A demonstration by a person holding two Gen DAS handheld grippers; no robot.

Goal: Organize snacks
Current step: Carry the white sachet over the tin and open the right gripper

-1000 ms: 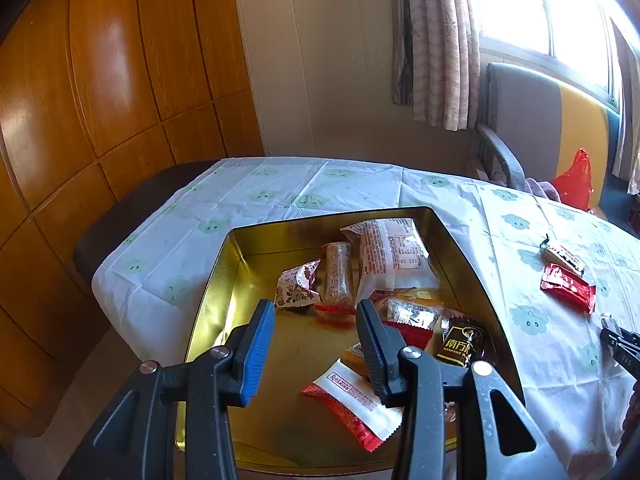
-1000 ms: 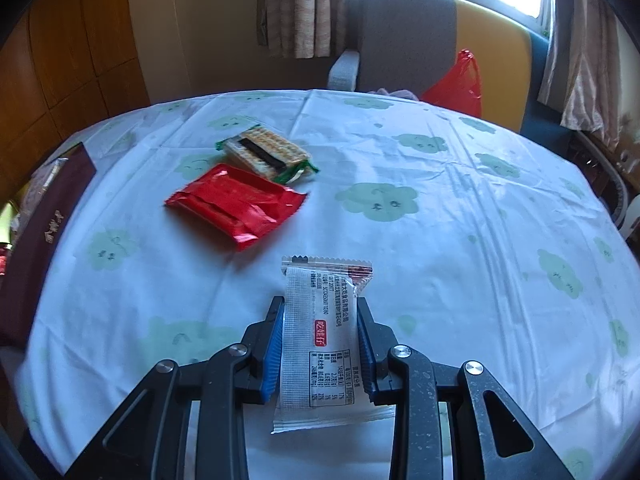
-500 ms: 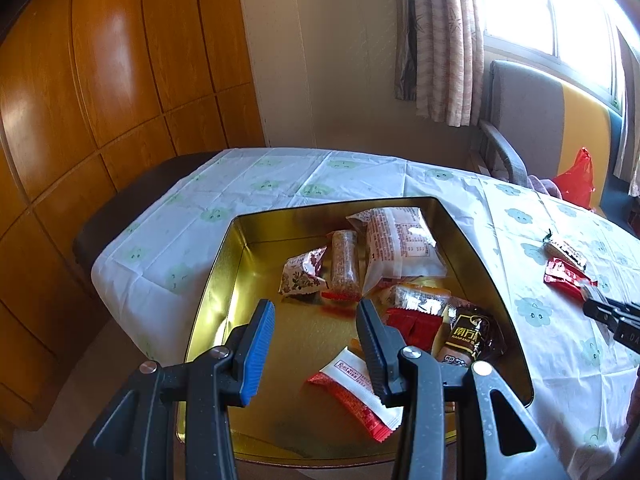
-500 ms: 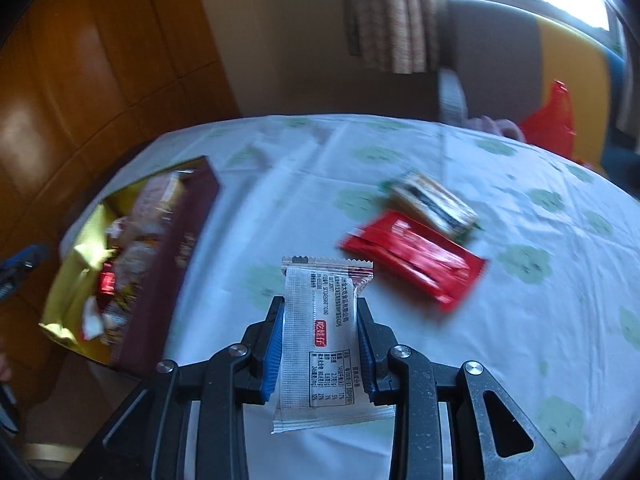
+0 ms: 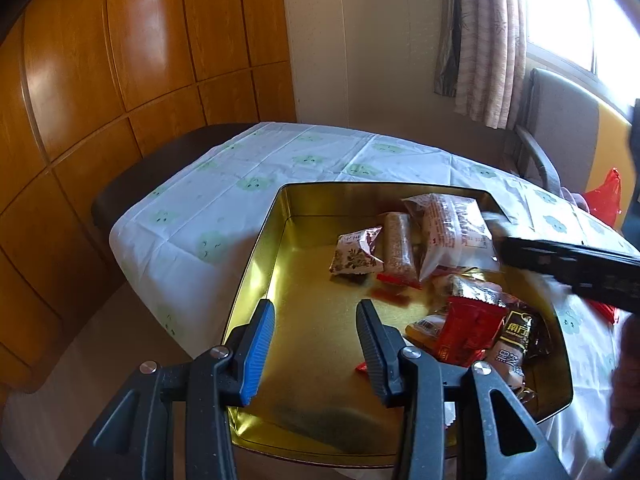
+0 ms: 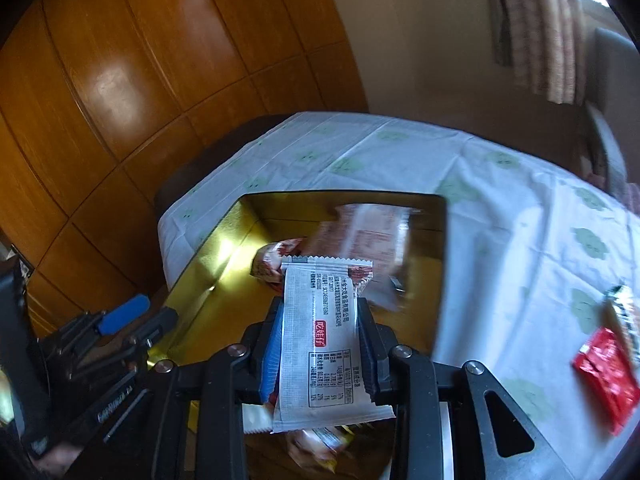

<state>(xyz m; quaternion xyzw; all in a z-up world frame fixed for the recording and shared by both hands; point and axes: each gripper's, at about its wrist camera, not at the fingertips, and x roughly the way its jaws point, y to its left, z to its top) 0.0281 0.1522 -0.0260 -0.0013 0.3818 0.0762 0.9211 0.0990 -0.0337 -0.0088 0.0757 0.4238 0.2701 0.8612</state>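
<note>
A gold tin box (image 5: 280,240) sits on the table with several wrapped snacks in its right half, among them a large white-and-red packet (image 5: 452,232) and a red packet (image 5: 468,328). My left gripper (image 5: 316,320) is open and empty above the tin's near left floor. My right gripper (image 6: 320,332) is shut on a white snack packet (image 6: 324,344) with a red label, held above the tin (image 6: 208,280). The right gripper's black body (image 5: 572,268) crosses over the tin's right side in the left wrist view. The left gripper (image 6: 124,320) shows at lower left in the right wrist view.
The table wears a white cloth with green prints (image 5: 224,200). A red packet (image 6: 608,376) and a striped packet (image 6: 624,312) lie on the cloth right of the tin. Wood-panel wall (image 5: 120,60) on the left; a chair (image 5: 560,128) and curtain stand behind.
My right gripper has swung left with the white packet, from above the bare cloth to above the tin. My left gripper has shifted slightly and stays open.
</note>
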